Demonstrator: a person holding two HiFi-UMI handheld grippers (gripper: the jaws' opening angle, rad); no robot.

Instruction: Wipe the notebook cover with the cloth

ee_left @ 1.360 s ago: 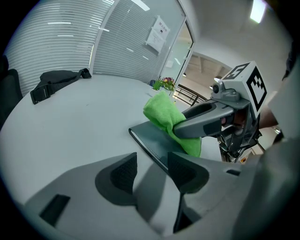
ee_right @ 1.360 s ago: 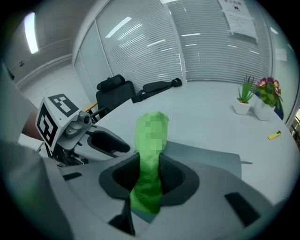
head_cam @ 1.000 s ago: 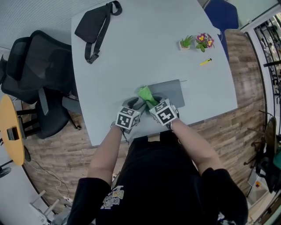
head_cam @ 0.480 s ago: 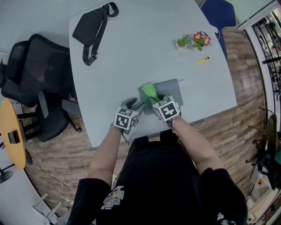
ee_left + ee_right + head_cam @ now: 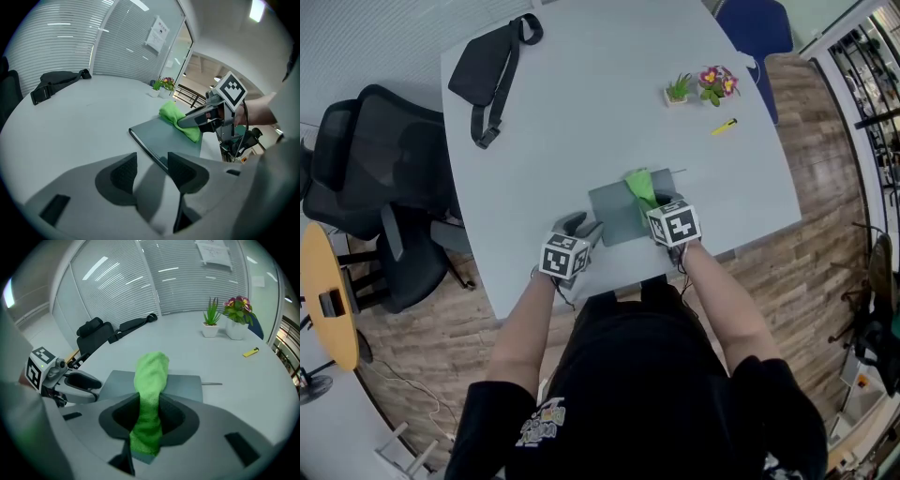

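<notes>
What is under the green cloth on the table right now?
The flat grey notebook lies under the green cloth, which is clamped in the right hand-held gripper and rests on its cover. The patch of cover directly beneath the cloth is hidden.

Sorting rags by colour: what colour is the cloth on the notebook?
The cloth is bright green, clearest in the right gripper view.
</notes>
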